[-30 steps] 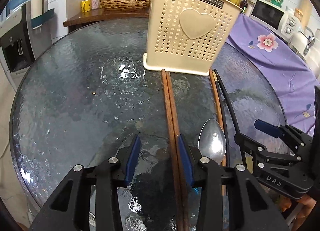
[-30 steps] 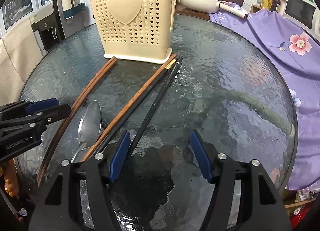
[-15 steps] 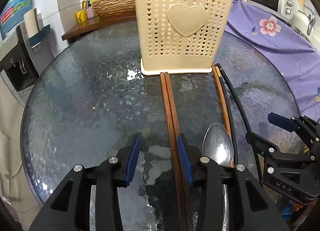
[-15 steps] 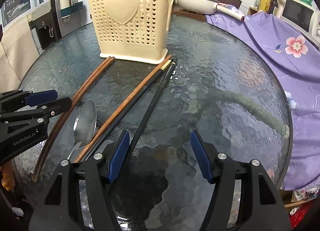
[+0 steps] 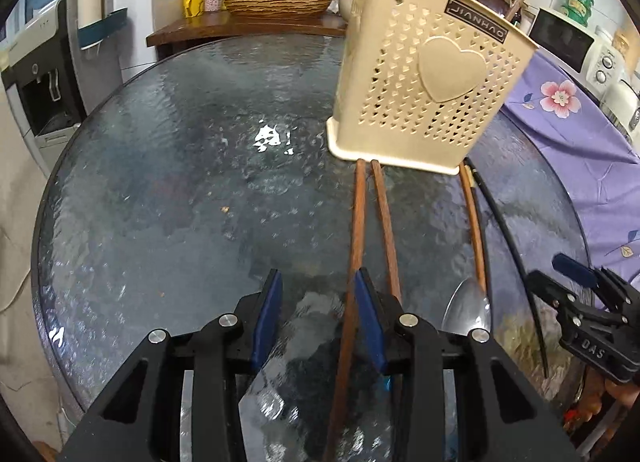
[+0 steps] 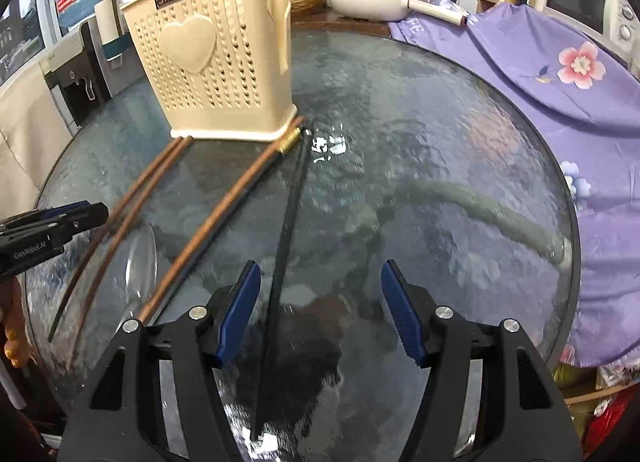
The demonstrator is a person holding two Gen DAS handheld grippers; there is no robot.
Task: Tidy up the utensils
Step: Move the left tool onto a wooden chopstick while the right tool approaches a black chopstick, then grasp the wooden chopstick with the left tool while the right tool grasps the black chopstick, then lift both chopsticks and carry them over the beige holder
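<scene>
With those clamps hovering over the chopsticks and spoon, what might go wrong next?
The brown chopsticks lie close together; the left gripper, with one already between its open jaws, may catch both or roll one away. The black chopstick looks thin and may slip from the right gripper on the glass table. The light holder could tip if bumped.
</scene>
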